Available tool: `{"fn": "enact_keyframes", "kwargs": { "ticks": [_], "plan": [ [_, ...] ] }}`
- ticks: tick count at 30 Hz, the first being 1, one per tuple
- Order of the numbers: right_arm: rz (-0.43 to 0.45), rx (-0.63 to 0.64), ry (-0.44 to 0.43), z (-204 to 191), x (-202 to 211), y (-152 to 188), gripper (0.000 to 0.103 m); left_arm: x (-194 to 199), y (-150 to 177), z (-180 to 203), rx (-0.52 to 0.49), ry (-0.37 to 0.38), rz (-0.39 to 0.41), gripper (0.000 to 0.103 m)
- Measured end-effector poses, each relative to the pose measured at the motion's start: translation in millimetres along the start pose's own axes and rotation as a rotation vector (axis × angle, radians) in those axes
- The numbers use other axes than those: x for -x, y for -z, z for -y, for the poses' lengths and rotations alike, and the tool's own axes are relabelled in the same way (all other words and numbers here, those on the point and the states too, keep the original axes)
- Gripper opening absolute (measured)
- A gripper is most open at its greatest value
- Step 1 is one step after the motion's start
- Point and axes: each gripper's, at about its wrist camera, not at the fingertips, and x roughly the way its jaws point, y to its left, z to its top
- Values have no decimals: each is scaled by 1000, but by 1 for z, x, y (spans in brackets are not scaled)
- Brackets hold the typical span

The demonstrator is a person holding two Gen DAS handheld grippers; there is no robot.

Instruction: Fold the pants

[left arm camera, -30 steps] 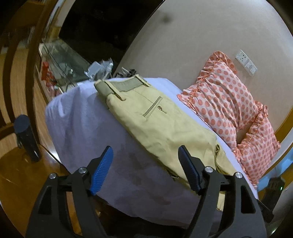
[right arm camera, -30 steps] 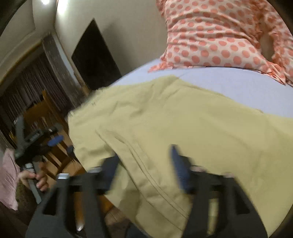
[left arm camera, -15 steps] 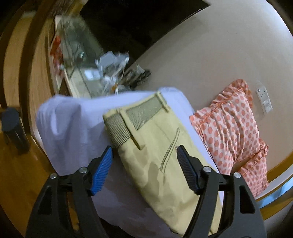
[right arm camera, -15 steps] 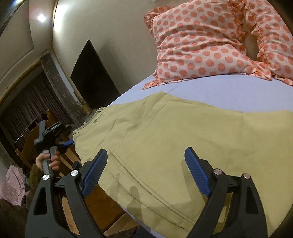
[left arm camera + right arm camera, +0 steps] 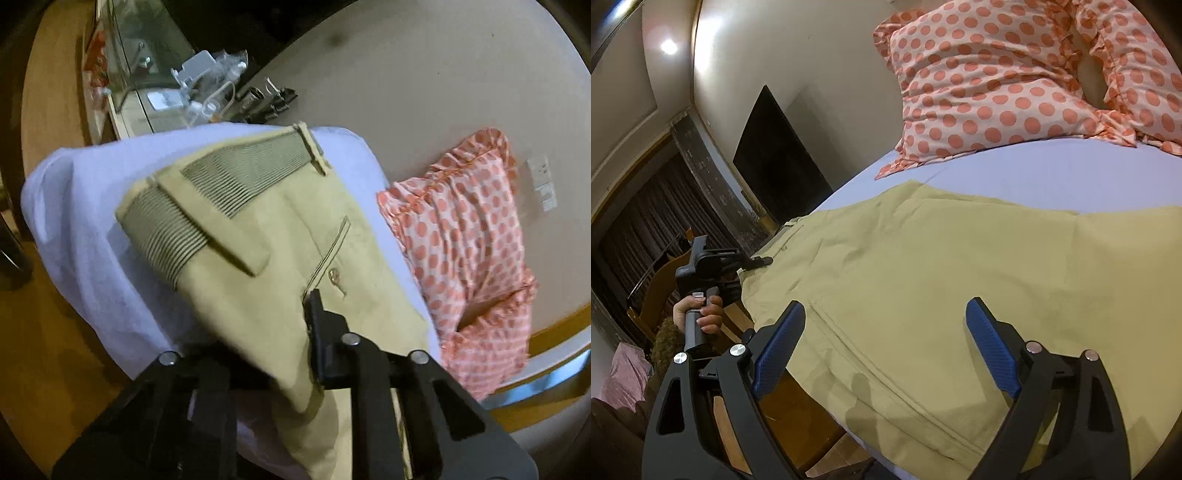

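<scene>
Khaki pants point(image 5: 266, 236) lie on a bed with a pale lilac sheet point(image 5: 81, 221), waistband toward the bed's corner, back pocket and button up. In the left wrist view my left gripper point(image 5: 291, 332) is shut on the near edge of the pants below the waistband; one finger is hidden under the fabric. In the right wrist view the pants point(image 5: 942, 266) spread across the bed, and my right gripper point(image 5: 886, 343) is open and empty just above the leg part near the bed's edge. The left gripper point(image 5: 753, 263) shows there at the waistband.
Two pink polka-dot pillows point(image 5: 997, 85) lean against the wall at the bed's head. A glass cabinet with clutter point(image 5: 166, 88) stands beyond the bed's corner. A dark screen point(image 5: 775, 158) hangs on the wall. Wooden floor point(image 5: 40, 350) lies beside the bed.
My left gripper moved in to the waistband end and shut on the pants' edge. My right gripper drew back slightly and stays open over the leg.
</scene>
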Motion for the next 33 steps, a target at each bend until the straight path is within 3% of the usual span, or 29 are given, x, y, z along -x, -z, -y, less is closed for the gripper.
{"fn": "enact_keyframes", "kwargs": {
  "ticks": [2,3,6,9,11,12,15,16,18,19,21,23,25,29,31,32,33],
  "plan": [
    [24,2,13,5,11,-2,91,6,4,30,-135,-98,38,11],
    [47,0,27,9,20,-3,91,13,11,61,-260,-145,79,10],
    [120,-36,76,28,50,-6,91,26,46,148,-549,-156,141,10],
    [215,-117,163,57,91,-7,91,37,111,236,-849,-76,186,11],
    [257,-173,208,74,113,-6,91,39,159,273,-1001,10,177,12],
    [287,-223,241,87,131,-4,91,38,199,293,-1106,77,149,13],
    [345,-337,286,116,165,4,91,23,284,309,-1308,172,72,13],
    [358,-376,281,125,174,7,91,11,322,308,-1406,181,38,13],
    [369,-451,257,142,185,13,91,-11,365,300,-1502,178,-66,13],
    [360,-474,242,147,186,15,91,-23,382,294,-1525,174,-117,13],
    [319,-491,219,153,182,16,91,-27,398,283,-1560,141,-79,15],
    [266,-479,212,153,170,11,90,-19,397,281,-1554,134,-65,20],
    [185,-454,226,153,151,6,83,0,383,275,-1515,185,-82,25],
    [59,-416,253,152,116,3,73,38,331,260,-1367,319,-147,54],
    [53,-390,255,147,112,4,72,37,286,255,-1243,295,-121,62],
    [41,-396,211,147,107,4,64,32,268,251,-1187,261,-108,62],
    [33,-382,206,145,103,3,63,19,237,244,-1090,202,-101,63]
  ]
}}
